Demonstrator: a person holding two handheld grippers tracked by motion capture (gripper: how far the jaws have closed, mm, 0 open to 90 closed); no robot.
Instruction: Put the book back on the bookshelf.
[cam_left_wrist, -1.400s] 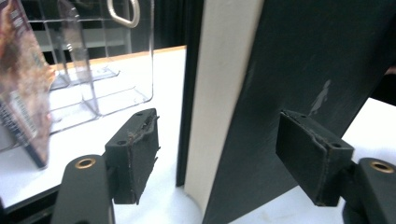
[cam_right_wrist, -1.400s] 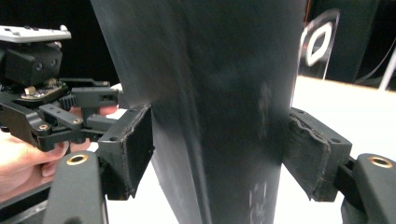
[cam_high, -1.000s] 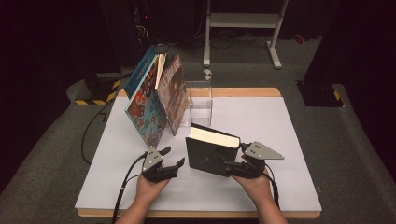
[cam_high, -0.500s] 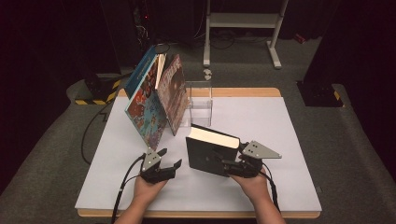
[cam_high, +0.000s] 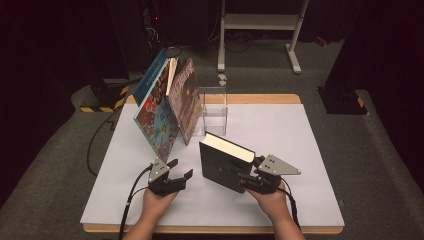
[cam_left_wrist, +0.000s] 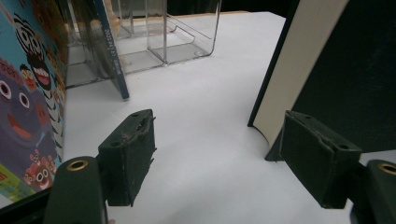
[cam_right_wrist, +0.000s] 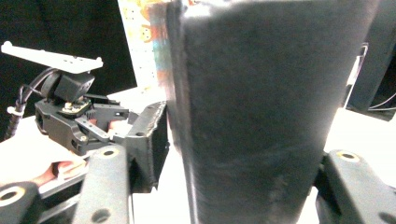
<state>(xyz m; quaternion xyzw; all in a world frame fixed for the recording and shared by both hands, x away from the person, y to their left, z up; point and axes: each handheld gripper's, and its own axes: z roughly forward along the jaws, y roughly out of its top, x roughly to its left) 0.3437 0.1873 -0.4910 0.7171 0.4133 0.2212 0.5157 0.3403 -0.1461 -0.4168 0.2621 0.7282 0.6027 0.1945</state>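
- My right gripper (cam_high: 248, 177) has the black hardcover book (cam_high: 220, 162) clamped between its jaws, gripping it low on the spine side; the book stands upright on the white table (cam_high: 310, 150), pages facing up and toward the back.
- My left gripper (cam_high: 176, 176) sits just left of the book, jaws spread wide and holding nothing. In the left gripper view the book's page edge (cam_left_wrist: 299, 65) rises just past my right-hand jaw, apart from it.
- The relation that matters: the book's long axis runs up from the table, tilted slightly, and the clear acrylic stand (cam_high: 214, 107) lies ahead of it, toward the back of the table. I judge the next move is forward into that stand.
- The right hand is the one on the book; the left is near enough to steady its free edge.
- Count: one black book in hand, two picture books (cam_high: 167, 107) leaning in the stand at its left, with a third cover possibly behind them, though I cannot tell for sure. One stand, two grippers.
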